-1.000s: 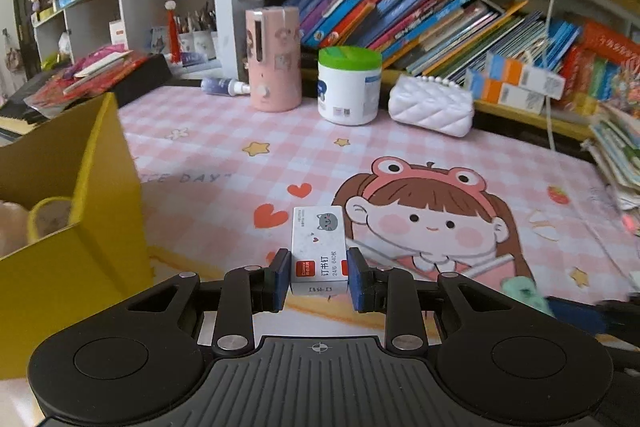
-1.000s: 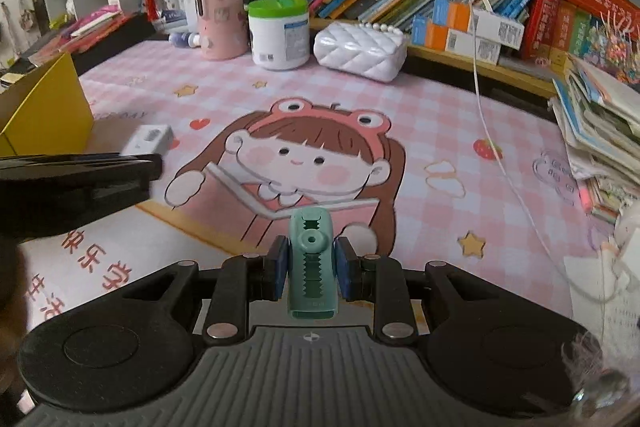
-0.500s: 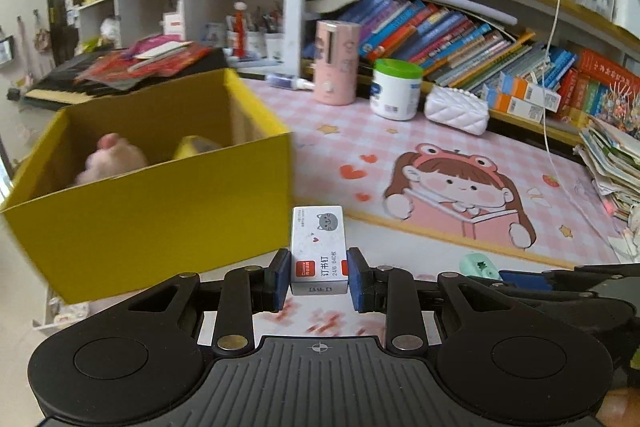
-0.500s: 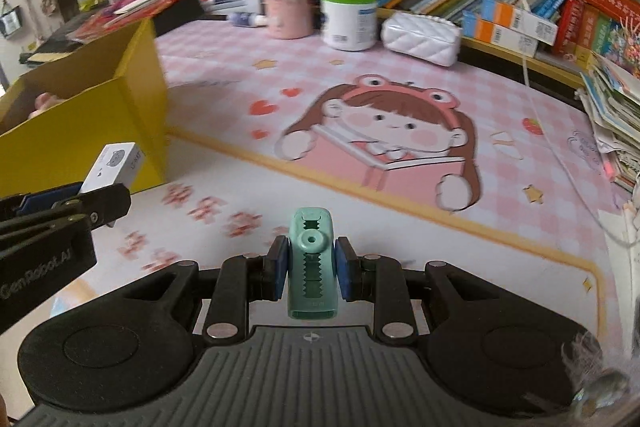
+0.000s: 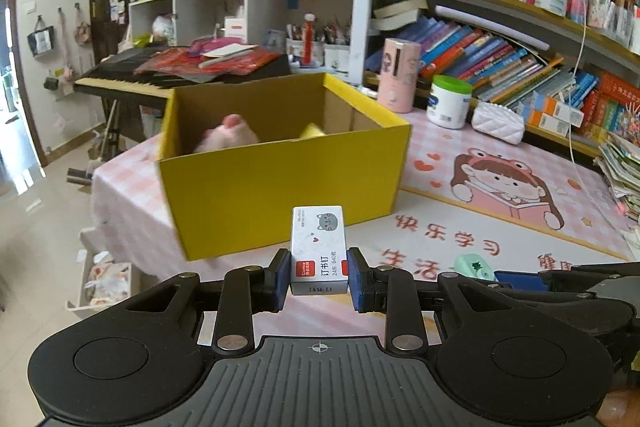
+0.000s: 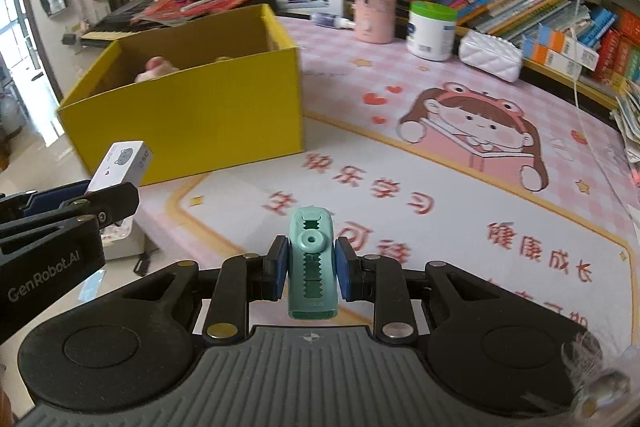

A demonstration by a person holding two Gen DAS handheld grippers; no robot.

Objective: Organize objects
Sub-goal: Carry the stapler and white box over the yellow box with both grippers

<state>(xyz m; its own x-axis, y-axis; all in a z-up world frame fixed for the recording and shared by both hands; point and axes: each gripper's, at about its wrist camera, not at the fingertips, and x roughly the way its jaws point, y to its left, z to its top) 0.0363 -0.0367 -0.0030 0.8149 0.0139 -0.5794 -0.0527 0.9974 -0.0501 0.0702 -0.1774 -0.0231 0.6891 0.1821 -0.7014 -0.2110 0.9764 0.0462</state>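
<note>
My left gripper [image 5: 319, 277] is shut on a small white staple box [image 5: 318, 247] with a grey cat print; the box also shows in the right wrist view [image 6: 120, 165]. My right gripper [image 6: 310, 269] is shut on a mint green stapler [image 6: 311, 263], whose tip shows in the left wrist view [image 5: 476, 267]. Both are held above the table, in front of an open yellow cardboard box [image 5: 280, 179] that also shows in the right wrist view [image 6: 192, 111]. Inside the yellow box lie a pink soft toy [image 5: 228, 137] and a yellow item [image 5: 314, 131].
A pink cartoon mat [image 6: 460, 163] covers the table. At the back stand a pink cylinder [image 5: 400, 75], a white jar with a green lid [image 5: 448, 101] and a white quilted pouch [image 5: 498, 125], before bookshelves. The table's left edge drops to the floor [image 5: 40, 227].
Both grippers have pulled back and swung left, still holding their objects. The yellow box now sits further ahead and nearer the centre of both views.
</note>
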